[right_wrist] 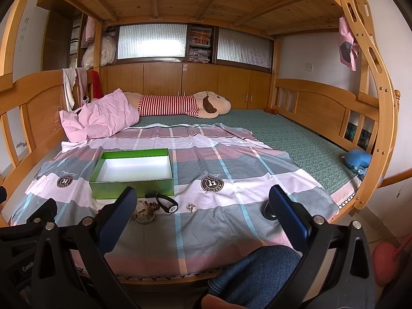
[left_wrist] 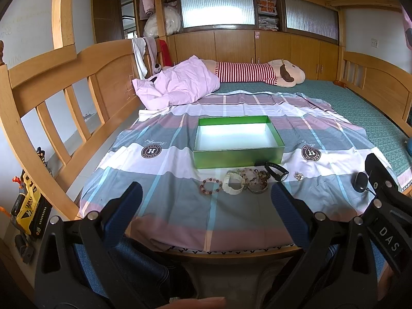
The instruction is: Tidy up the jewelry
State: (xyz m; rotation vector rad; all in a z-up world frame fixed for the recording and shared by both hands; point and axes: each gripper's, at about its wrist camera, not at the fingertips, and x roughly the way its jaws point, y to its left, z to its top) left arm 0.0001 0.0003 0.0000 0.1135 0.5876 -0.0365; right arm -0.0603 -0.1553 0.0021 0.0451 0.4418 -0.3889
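An empty green box [left_wrist: 238, 141] [right_wrist: 134, 173] sits on the checked sheet. In front of it lies the jewelry: a pink bead bracelet [left_wrist: 211, 186], a white bangle [left_wrist: 233, 183], a pile of beaded bracelets [left_wrist: 253, 176] [right_wrist: 146, 209] over a metal bangle, a black watch [left_wrist: 275, 171] [right_wrist: 167, 203] and a small sparkly piece [left_wrist: 298, 177] [right_wrist: 191, 207]. My left gripper [left_wrist: 206, 200] hangs open near the bed's front edge, short of the jewelry. My right gripper [right_wrist: 203, 203] is open too, its left finger hiding part of the pile.
A black oval object [left_wrist: 360, 181] [right_wrist: 269, 209] lies on the sheet to the right. Pink pillow [left_wrist: 177, 82] and striped plush toy [left_wrist: 257, 73] lie at the back. Wooden bed rails [left_wrist: 64, 97] flank both sides. A person's jeans-clad knee [right_wrist: 257, 270] is below the bed edge.
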